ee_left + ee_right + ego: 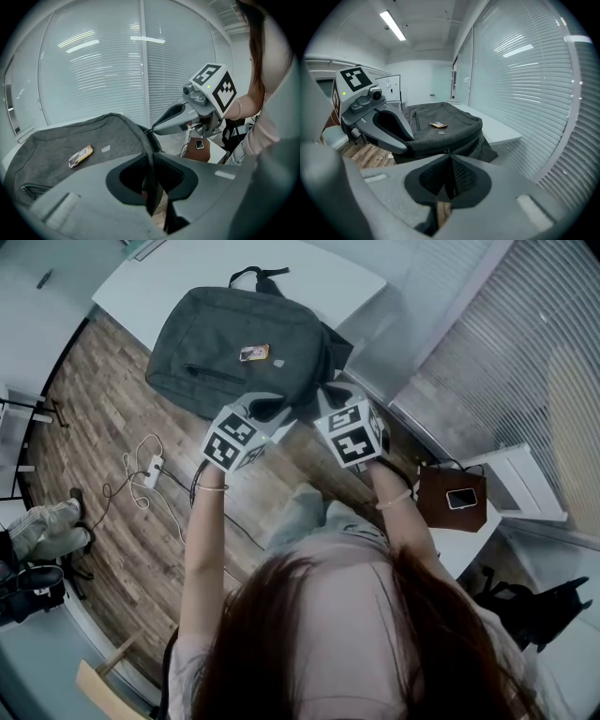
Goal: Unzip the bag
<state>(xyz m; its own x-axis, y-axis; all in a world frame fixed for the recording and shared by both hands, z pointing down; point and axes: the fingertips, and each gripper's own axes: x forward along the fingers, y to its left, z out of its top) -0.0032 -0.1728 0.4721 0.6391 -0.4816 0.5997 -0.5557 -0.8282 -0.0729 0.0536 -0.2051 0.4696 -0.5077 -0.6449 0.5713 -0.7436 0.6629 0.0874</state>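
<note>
Head view: bag (234, 343) lies on table (309, 277), near edge at the 2 tips, zip running along it. Left gripper (151, 168) pinches bag's edge fabric; right gripper (449, 164) jaws pressed together on apparent zip pull (447, 152), just beside left, so pull prob. goes along edge, away from it.

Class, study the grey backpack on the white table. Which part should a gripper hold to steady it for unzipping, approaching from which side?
Probably grip the backpack by its near rim, which overhangs the table, coming from the person's side: that edge hangs free, so jaws can straddle it. The left gripper pinches it there, beside the right gripper on the zip pull.
</note>
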